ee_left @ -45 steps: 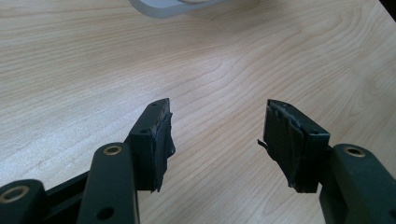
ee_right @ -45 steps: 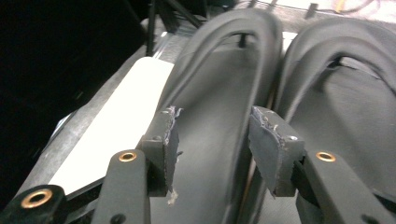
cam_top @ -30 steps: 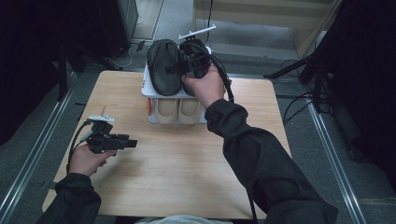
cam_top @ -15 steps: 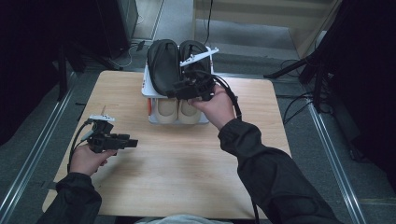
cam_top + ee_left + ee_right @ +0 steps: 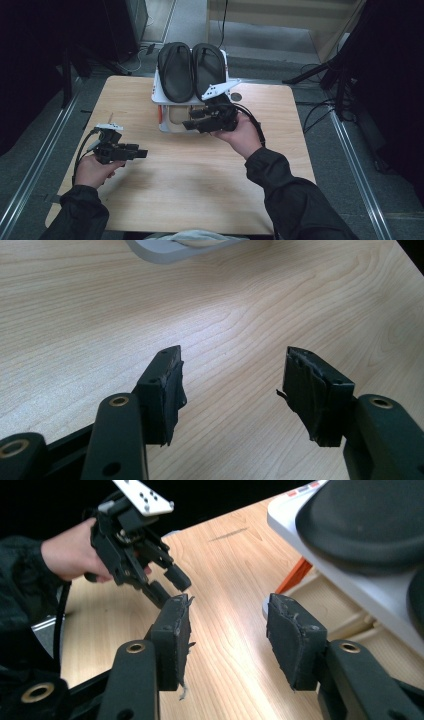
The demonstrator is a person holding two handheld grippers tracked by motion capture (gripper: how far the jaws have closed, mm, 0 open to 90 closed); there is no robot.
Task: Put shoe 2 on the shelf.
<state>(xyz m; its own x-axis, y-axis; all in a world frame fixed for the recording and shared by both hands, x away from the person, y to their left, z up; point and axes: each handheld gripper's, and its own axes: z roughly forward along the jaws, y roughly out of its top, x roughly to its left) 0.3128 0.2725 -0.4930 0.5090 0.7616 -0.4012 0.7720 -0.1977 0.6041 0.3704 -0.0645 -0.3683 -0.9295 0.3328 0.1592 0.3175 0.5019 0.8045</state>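
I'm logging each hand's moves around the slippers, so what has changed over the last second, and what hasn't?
The right gripper has come off the right-hand slipper and swung down towards the person, in front of the white rack. Its jaws are open and empty, and have just been opening a little. Both slippers, the left-hand one too, lie on the rack as before. The left gripper stayed low over the table, open.

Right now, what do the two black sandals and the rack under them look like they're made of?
The sandals look like matte black rubber or foam: dull, smooth, soft rounded edges. The rack looks like white or light grey plastic with a smooth, slightly glossy top shelf; I can't rule out coated metal. The table shows light wood grain, possibly laminate.
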